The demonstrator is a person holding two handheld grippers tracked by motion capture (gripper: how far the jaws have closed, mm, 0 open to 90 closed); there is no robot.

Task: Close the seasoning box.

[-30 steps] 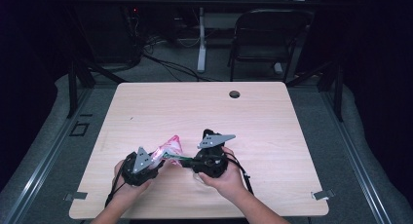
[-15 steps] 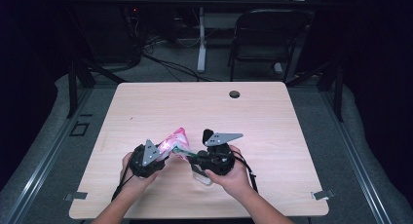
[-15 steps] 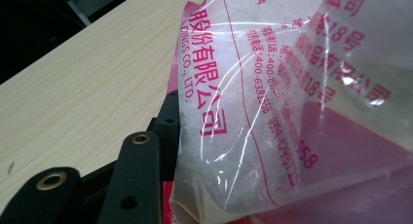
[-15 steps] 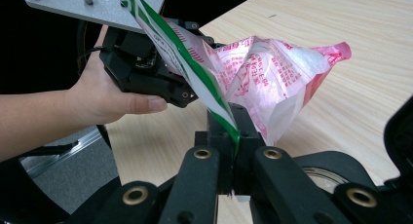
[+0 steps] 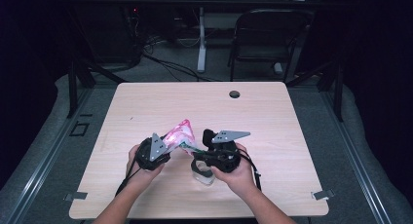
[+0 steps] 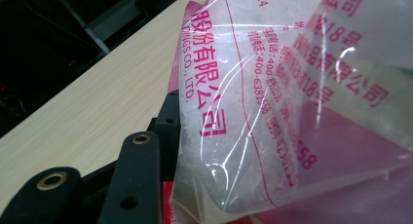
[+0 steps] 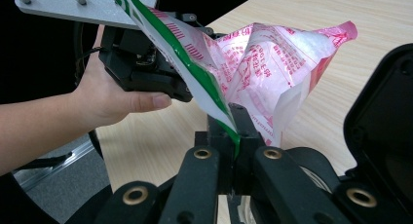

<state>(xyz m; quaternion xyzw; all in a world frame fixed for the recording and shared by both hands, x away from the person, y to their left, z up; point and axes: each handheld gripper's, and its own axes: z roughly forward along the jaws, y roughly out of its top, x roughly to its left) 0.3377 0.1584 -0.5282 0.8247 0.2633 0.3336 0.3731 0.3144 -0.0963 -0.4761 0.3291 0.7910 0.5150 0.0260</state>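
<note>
Above the near half of the table point(image 5: 272, 117), in the high view, we are holding a crumpled plastic bag point(image 5: 179, 135) in the air between our two grippers. It is looking clear with pink printing, bunched into a peak, and a green strip is running along its lower edge toward the right gripper point(image 5: 197, 153). The left gripper point(image 5: 165, 148) is meeting the bag from the other side.

In the left gripper view, we are looking at the bag point(image 6: 292, 102) from very close: transparent film, creased and glinting, carrying rows of magenta characters and digits, with a solid pink panel lower down. One black jaw is lying right against the film; whether the left gripper's jaws are pinching it we cannot tell.

In the right gripper view, the jaws of the right gripper point(image 7: 234, 151) are pressed together, pinching the bag's point(image 7: 272, 68) green-and-white edge. The bag is ballooning up beyond them, frosted white inside its pink lettering, while the left gripper point(image 7: 146, 63) is meeting its far end.
</note>
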